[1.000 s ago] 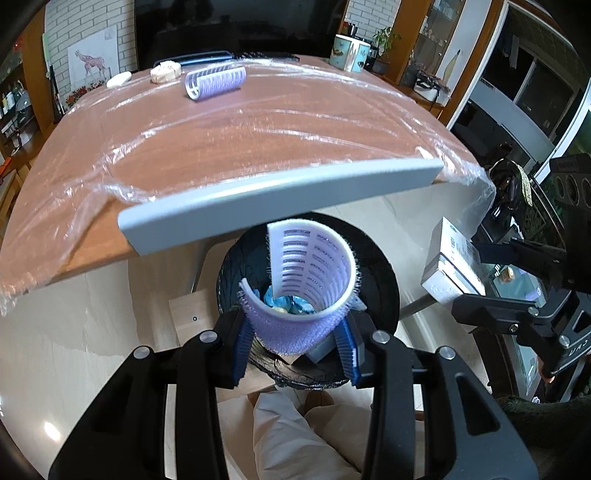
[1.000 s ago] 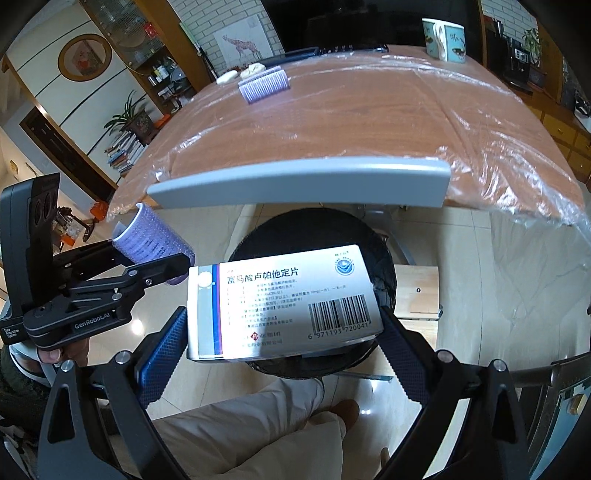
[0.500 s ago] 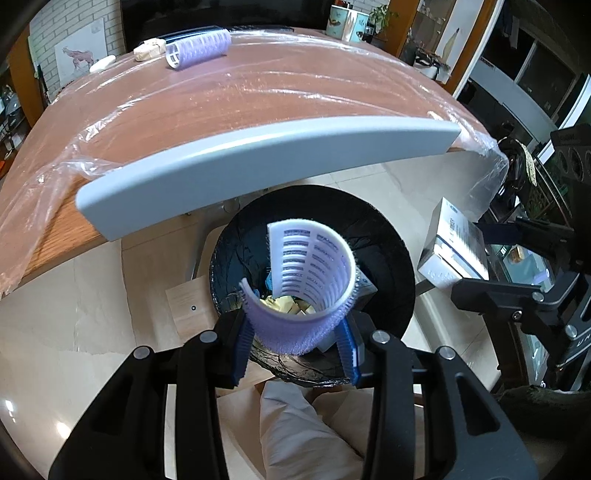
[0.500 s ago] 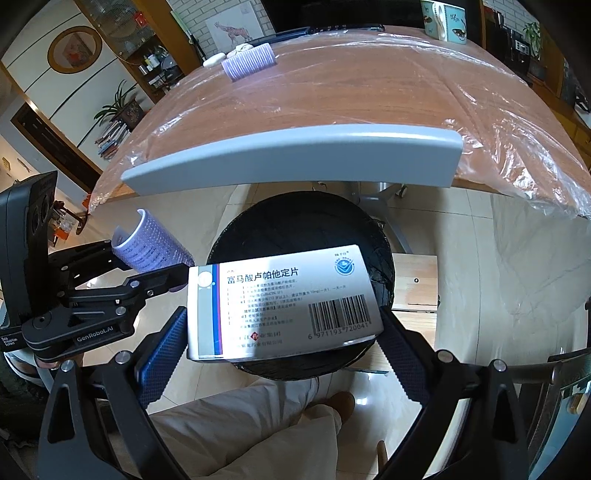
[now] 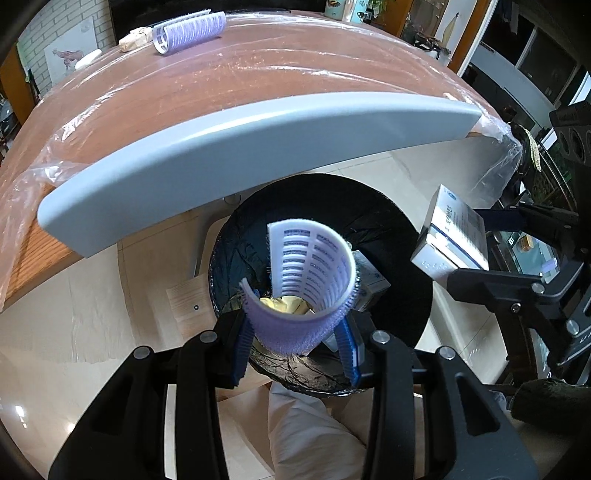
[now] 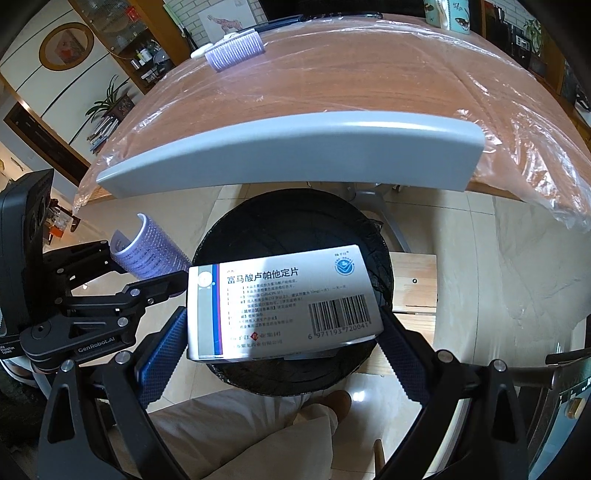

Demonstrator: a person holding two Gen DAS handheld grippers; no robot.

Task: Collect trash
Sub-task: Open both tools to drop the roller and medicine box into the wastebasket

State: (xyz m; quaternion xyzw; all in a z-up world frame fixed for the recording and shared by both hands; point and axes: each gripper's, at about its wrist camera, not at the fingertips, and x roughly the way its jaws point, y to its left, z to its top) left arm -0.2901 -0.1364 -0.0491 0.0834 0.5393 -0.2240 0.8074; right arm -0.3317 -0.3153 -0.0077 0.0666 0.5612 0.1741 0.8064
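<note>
Over the bin (image 5: 391,221), my left claw (image 5: 295,341) grips a curler (image 5: 306,288), right claw (image 6: 280,332) clamps a box (image 6: 284,302); neither dropped, another curler (image 5: 188,27) waits at eleven o'clock.

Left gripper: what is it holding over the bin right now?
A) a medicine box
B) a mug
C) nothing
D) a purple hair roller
D: the left gripper is shut on a purple hair roller above the bin; the medicine box is in the right gripper.

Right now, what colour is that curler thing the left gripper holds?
Lilac-purple fuzzy outside, white slotted inside: the hair roller in the left gripper shows best in the left wrist view.
</note>
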